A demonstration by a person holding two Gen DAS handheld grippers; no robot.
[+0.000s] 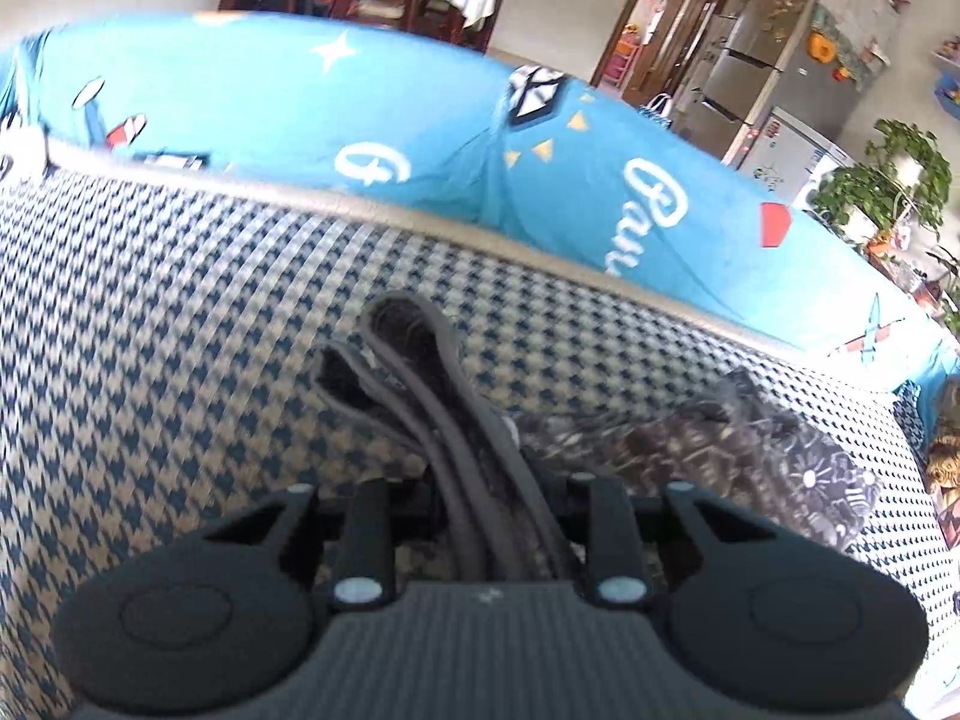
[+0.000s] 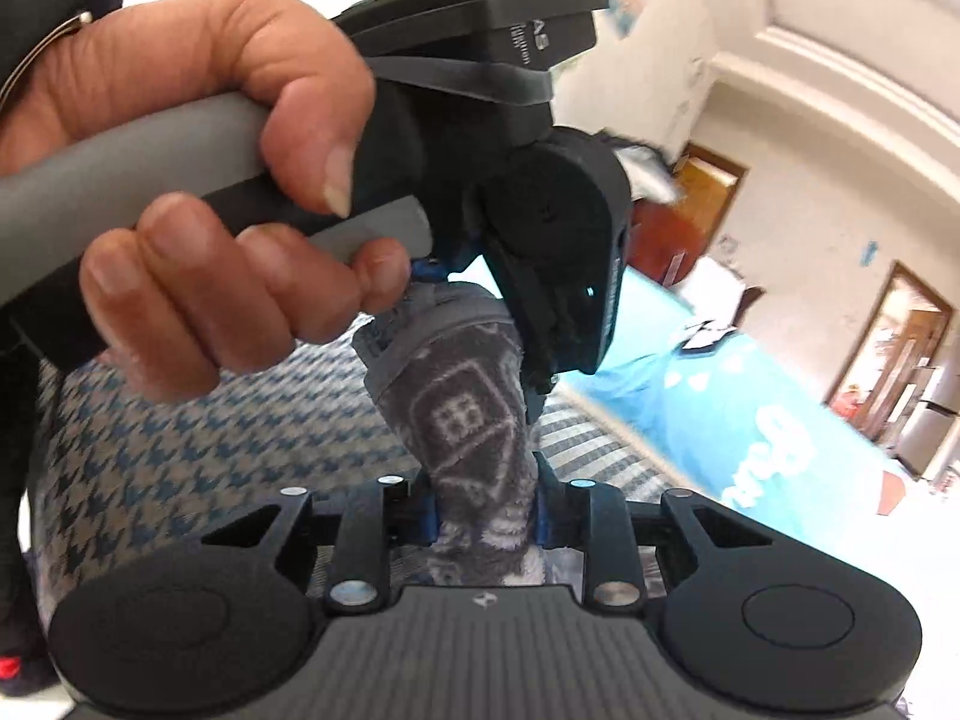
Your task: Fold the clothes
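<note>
The grey patterned fleece garment (image 1: 738,450) lies on the blue-and-beige houndstooth cushion (image 1: 150,330), trailing right from the left gripper (image 1: 480,480), whose jaws pinch its bunched hem. Beyond the cushion's far edge lies the turquoise printed sheet (image 1: 270,96). Farther right stand a steel refrigerator (image 1: 774,72) and leafy potted plant (image 1: 888,186).

In the right wrist view, the right gripper (image 2: 480,504) clamps the garment just below the left one, held by a hand (image 2: 198,192).

left tongs (image 1: 489,480) clamp grey garment (image 1: 420,372) over houndstooth cover (image 1: 150,312).

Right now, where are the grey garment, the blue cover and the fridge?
Grey garment (image 2: 474,420): right wrist view, patterned fleece face.
Blue cover (image 1: 270,114): left wrist view, plain stretch of fabric.
Fridge (image 1: 774,84): left wrist view, upper door.
</note>
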